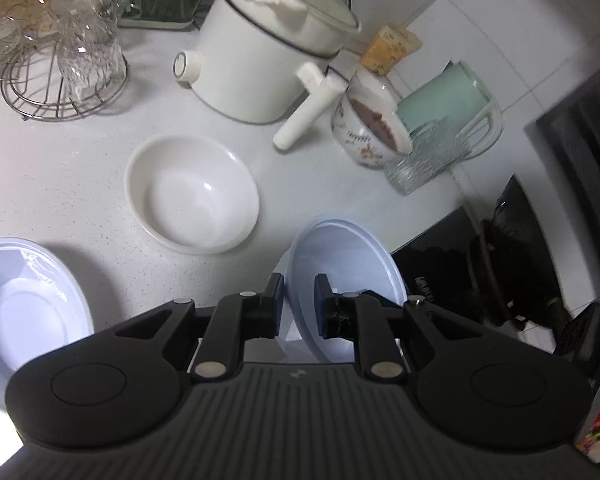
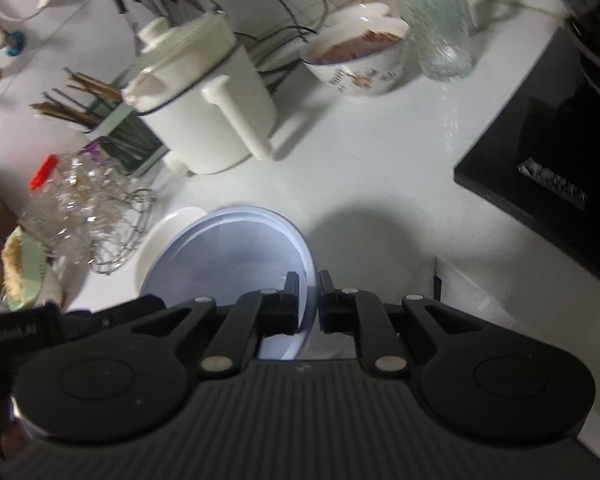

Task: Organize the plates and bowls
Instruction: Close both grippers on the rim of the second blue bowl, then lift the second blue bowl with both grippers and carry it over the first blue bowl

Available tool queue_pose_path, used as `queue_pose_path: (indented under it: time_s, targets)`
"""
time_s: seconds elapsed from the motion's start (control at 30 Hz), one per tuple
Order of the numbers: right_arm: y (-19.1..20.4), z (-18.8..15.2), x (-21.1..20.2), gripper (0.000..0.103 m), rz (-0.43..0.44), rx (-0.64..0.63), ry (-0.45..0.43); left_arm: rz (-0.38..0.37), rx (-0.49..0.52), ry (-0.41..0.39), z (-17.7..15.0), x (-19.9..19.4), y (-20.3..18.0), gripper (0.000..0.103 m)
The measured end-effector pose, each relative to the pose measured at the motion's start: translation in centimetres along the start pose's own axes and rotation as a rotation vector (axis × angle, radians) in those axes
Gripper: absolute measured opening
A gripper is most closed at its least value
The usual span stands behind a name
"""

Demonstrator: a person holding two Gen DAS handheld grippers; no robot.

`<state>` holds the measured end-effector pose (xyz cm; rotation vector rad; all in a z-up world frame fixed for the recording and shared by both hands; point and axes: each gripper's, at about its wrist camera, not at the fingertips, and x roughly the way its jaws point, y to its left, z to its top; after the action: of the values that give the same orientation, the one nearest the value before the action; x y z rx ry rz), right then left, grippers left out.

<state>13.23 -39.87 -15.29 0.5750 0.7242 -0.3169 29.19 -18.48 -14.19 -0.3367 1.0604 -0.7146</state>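
The white speckled surface [image 1: 80, 184] carries everything here. The largest thing on it is a white electric cooking pot with a glass lid [image 1: 268, 52], standing at the back with its handle pointing toward the camera. To the pot's right is a floral ceramic bowl with brown contents [image 1: 370, 128], and just beside that a clear textured glass [image 1: 424, 160].

Nearer, a round white ceramic bowl [image 1: 192, 196] sits upright on the surface. A pale blue plastic plate [image 1: 24, 312] lies flat at the left edge of the left wrist view.

A second pale blue plastic bowl [image 1: 348, 264] is tilted up off the surface. The left tongs [image 1: 300, 304] pinch its rim, one finger on each side. The right tongs [image 2: 309, 304] clamp the opposite rim of the same bowl [image 2: 236, 248] in the same way, so both hold it together, just in front of the white bowl.
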Motion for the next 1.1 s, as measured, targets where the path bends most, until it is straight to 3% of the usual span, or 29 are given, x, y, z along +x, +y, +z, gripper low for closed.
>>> queue_pose_path:
  time_s: [0.5,0.8,1.1]
  targets:
    - [3.0,0.4,-5.3,0.013,0.052,-0.088,0.01,0.028,-0.035,-0.056,-1.4,-6.1,-1.5,0.019]
    - [4.0,-1.5,-6.2,0.013,0.086,-0.107,0.056,0.061,-0.036,-0.087,-2.9,-8.8,-1.0,0.02]
    - [5.5,-2.2,-7.3,0.015,0.144,-0.13,0.027,0.078,-0.024,-0.132,-4.2,-11.4,-0.2,0.02]
